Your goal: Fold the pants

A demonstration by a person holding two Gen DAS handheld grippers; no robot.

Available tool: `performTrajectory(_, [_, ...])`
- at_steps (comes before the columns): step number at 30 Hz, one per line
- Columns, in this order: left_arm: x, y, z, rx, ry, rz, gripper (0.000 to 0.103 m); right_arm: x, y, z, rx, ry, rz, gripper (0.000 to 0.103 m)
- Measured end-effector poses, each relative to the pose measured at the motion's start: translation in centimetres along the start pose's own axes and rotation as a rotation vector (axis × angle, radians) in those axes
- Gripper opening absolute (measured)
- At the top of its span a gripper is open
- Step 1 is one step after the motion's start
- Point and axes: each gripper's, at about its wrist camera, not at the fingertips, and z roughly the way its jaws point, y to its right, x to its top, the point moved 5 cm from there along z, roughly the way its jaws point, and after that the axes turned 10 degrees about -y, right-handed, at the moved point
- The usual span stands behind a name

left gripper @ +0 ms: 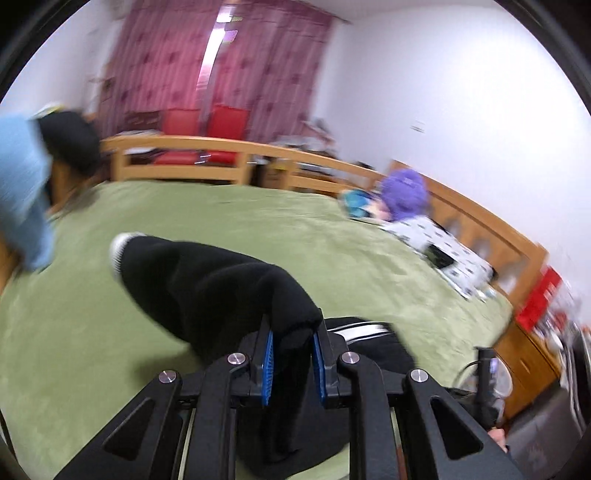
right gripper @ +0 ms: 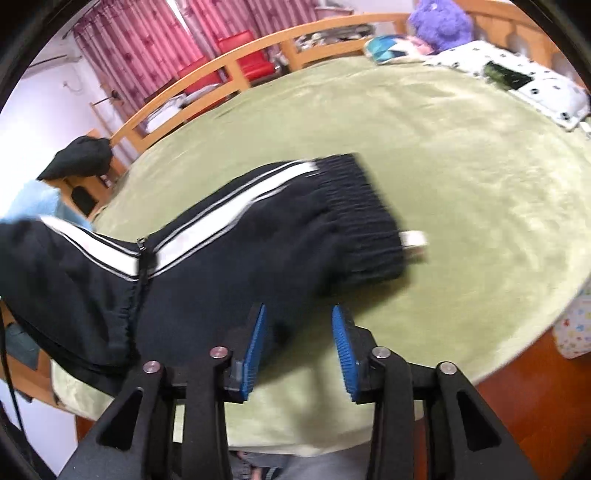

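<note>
Black track pants (left gripper: 207, 280) with white side stripes lie on a green bed cover (left gripper: 258, 218). My left gripper (left gripper: 291, 350) is shut on a bunch of the black cloth and holds it up off the bed, so a lifted fold stretches away to the upper left. In the right wrist view the pants (right gripper: 258, 240) run from the left edge to the ribbed waistband (right gripper: 362, 210), which has a white tag (right gripper: 413, 240). My right gripper (right gripper: 299, 332) stands open at the near edge of the pants. Black cloth lies by its left pad, and neither pad presses on it.
A wooden bed rail (left gripper: 221, 144) runs along the far side, with red chairs (left gripper: 207, 125) and pink curtains behind. A purple plush toy (right gripper: 443, 22) and a spotted pillow (right gripper: 517, 81) sit at the bed's far right. Blue cloth (left gripper: 18, 184) and a black item (right gripper: 81, 155) are at the left.
</note>
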Motion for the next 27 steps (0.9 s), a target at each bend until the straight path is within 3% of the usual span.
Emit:
performTrajectory(7, [0.7,13.6,9.2,-0.198,-0.127,0.144,0.017,-0.8,6.0,-1.5,0.001,0.011,0.082,0.038])
performTrajectory(9, [0.0,15.7,11.4,-0.319,-0.162,0.158,0.032,-0.9,7.4,-1.8,0.006,0.016,0.11,0.038])
performTrajectory(10, [-0.4,15.8,11.7,-0.355,-0.167,0.146,0.037,-0.9,7.8,-1.9,0.009,0.017,0.119,0.038])
performTrajectory(11, [-0.8,15.6,12.0,-0.357,-0.172,0.132,0.048,-0.9,8.3,-2.1,0.016,0.019,0.132,0.038])
performTrajectory(12, [-1.2,15.1,12.3,-0.337,-0.173,0.124,0.053,-0.8,8.6,-2.3,0.023,0.021,0.138,0.038])
performTrajectory(16, [-2.6,12.3,13.2,-0.283,-0.215,0.084,0.055,0.7,8.5,-2.9,0.085,0.062,0.128,0.042])
performTrajectory(22, [-6.4,5.0,14.8,-0.081,-0.315,-0.043,0.057,4.0,6.9,-2.3,0.166,0.112,0.116,0.043])
performTrajectory(27, [-10.7,1.1,15.7,-0.019,-0.4,-0.115,0.058,5.2,7.0,-4.9,0.248,0.251,0.123,0.045])
